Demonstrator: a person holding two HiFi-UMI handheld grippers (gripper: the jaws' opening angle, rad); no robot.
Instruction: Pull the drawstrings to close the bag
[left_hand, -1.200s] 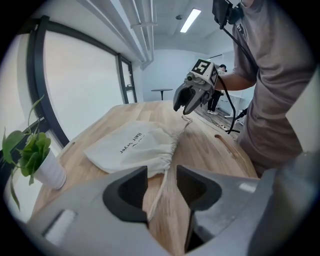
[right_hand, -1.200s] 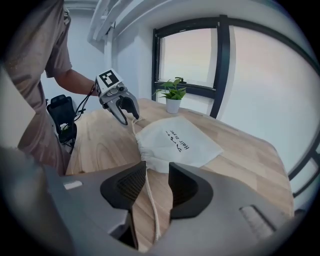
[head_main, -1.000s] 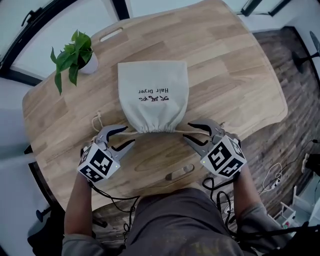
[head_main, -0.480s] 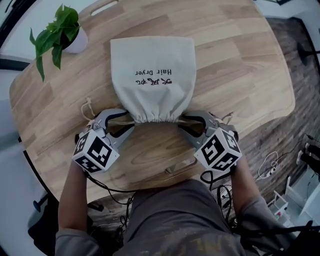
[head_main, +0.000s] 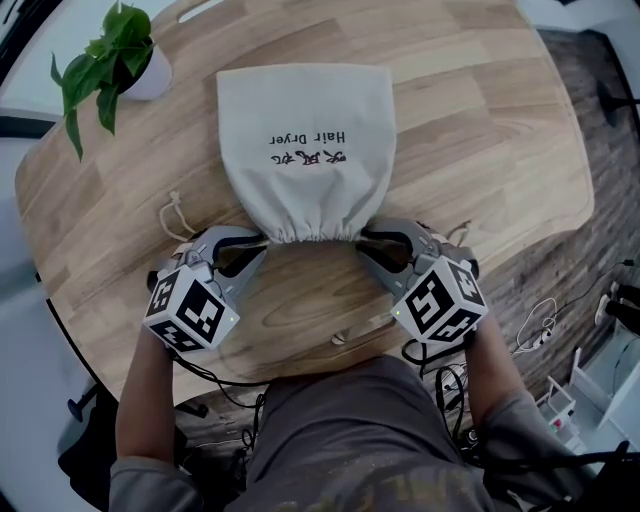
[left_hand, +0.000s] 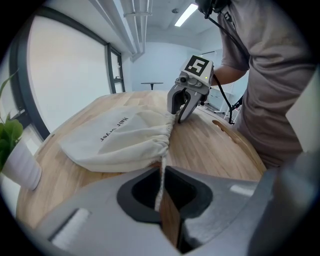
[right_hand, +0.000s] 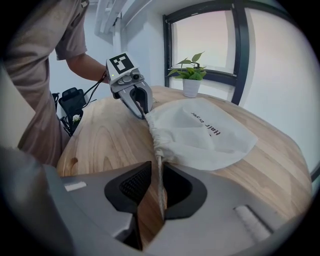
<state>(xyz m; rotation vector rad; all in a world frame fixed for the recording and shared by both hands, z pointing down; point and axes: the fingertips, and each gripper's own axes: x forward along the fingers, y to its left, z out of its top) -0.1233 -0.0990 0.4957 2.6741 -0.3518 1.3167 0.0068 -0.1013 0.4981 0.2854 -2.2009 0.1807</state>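
Note:
A cream cloth bag (head_main: 305, 140) with dark print lies flat on the wooden table (head_main: 480, 120), its gathered mouth (head_main: 305, 230) facing me. A drawstring comes out of each end of the mouth. My left gripper (head_main: 258, 246) sits at the mouth's left end, shut on the left drawstring (left_hand: 160, 182), which runs straight from the gathers into the left gripper (left_hand: 163, 172). My right gripper (head_main: 368, 244) sits at the mouth's right end; seen along its jaws, the right gripper (right_hand: 156, 167) is shut on the right drawstring (right_hand: 159, 182). Each gripper view shows the other gripper across the bag.
A small potted plant (head_main: 110, 55) in a white pot stands at the table's far left, and it also shows as the plant (right_hand: 190, 75) by the window. A knotted loose cord end (head_main: 175, 215) lies left of the left gripper. Cables hang off the table's near edge by my body.
Both grippers have moved inward and now sit right at the two ends of the gathered mouth. The head view has shifted, so the bag appears larger and higher in frame.

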